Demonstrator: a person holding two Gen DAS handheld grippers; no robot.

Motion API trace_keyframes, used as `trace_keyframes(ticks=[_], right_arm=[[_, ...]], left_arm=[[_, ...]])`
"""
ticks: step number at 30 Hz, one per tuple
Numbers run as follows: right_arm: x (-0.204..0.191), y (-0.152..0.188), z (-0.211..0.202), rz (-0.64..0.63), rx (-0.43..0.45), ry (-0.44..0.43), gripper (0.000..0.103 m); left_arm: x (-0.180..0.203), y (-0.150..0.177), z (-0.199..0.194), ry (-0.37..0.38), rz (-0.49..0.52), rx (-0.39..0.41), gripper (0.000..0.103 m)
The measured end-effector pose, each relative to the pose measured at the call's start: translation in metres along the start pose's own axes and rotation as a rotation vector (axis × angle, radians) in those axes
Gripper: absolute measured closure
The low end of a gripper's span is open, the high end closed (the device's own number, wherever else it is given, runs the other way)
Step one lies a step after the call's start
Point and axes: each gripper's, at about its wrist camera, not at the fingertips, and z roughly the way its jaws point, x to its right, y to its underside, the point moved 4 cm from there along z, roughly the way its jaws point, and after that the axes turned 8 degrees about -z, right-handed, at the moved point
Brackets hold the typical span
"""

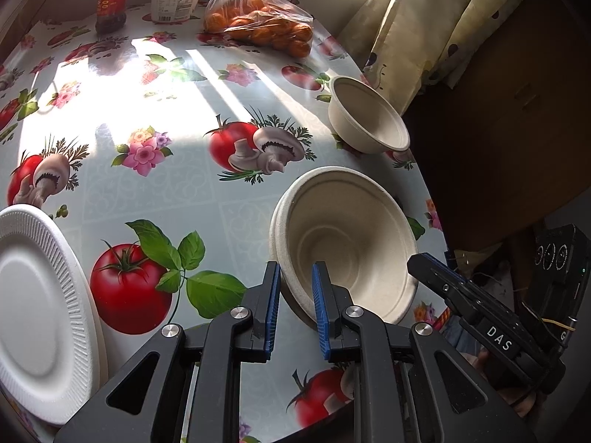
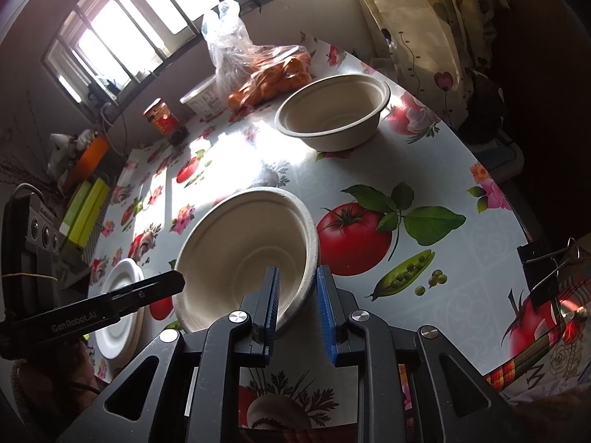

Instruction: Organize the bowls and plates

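Both grippers (image 1: 295,291) (image 2: 297,295) straddle near bowl's (image 1: 351,243) rim.

Open tablecloth (image 1: 155,192) mid-table; white plate (image 1: 37,313) blocks left; far bowl (image 1: 369,118), orange bag (image 1: 258,22) crowd back edge.

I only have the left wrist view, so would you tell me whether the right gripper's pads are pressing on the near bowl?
Observer: No. The right gripper straddles the rim of the near bowl with its jaws open, and the outer pad is clear of the wall.
Operator: Thank you. Is anything beside it near the edge?
Observer: Yes, a black binder clip sits at the edge of the table, right of the gripper in that view.
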Motion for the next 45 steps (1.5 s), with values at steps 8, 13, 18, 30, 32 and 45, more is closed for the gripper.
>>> trace_keyframes(ticks=[8, 13, 18, 30, 32, 45], right_arm=[[0.004, -0.003, -0.001, 0.008, 0.008, 0.002, 0.079], [0.007, -0.005, -0.003, 0.017, 0.015, 0.004, 0.078], [0.012, -0.011, -0.007, 0.019, 0.034, 0.017, 0.074], [0.039, -0.043, -0.023, 0.031, 0.093, 0.075, 0.072], [0.043, -0.05, -0.026, 0.031, 0.104, 0.084, 0.071], [0.078, -0.087, -0.019, 0.059, 0.116, 0.112, 0.067]], left_arm=[[-0.001, -0.002, -0.002, -0.001, 0.0, 0.004, 0.083], [-0.002, -0.006, -0.004, 0.004, -0.004, 0.014, 0.073], [0.001, -0.012, -0.01, 0.006, 0.016, 0.027, 0.071], [0.018, -0.06, -0.019, 0.019, 0.071, 0.075, 0.071], [0.022, -0.069, -0.019, 0.021, 0.079, 0.075, 0.071], [0.047, -0.12, 0.013, 0.011, 0.137, 0.053, 0.071]])
